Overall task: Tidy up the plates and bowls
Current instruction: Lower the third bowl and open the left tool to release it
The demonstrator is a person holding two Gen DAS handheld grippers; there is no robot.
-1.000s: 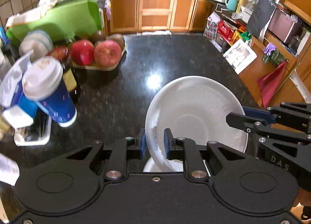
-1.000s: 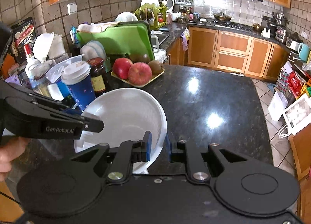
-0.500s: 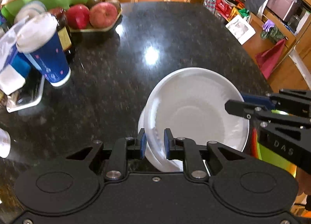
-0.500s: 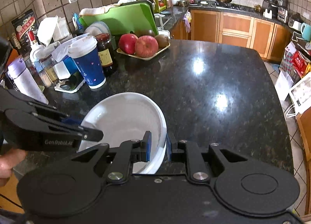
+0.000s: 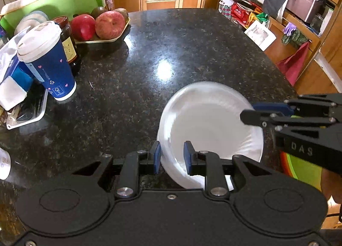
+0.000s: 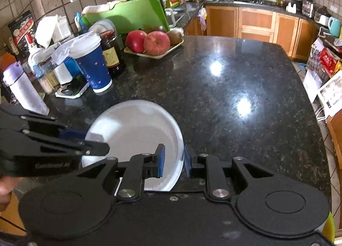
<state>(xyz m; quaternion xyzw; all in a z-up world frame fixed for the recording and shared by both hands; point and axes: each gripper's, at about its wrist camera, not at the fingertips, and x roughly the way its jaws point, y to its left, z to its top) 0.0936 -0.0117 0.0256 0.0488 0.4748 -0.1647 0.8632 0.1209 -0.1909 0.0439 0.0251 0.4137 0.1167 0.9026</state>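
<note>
A white plate (image 5: 209, 126) lies low over the black granite counter (image 5: 171, 43), slightly blurred; a sliver of a second white dish (image 5: 230, 183) shows under it. My left gripper (image 5: 172, 157) straddles the plate's near-left rim. Its jaws are opening and a gap shows beside the rim. My right gripper (image 6: 173, 160) straddles the opposite rim of the same plate (image 6: 136, 130). Its jaws are opening too, and the left pad stands off the rim. Each gripper also shows in the other view: the right gripper (image 5: 252, 115) and the left gripper (image 6: 102, 147).
A blue paper cup (image 5: 46, 60), a dark jar (image 5: 68, 41) and a tray of apples (image 5: 102, 26) crowd the counter's left side, with a green cutting board (image 5: 64, 0) behind. A white bottle (image 6: 25, 90) stands at far left. The counter drops off at right, above floor bags.
Both grippers came down with the plate toward the counter. Both pairs of jaws, shut on the rim before, now stand wider around it.
</note>
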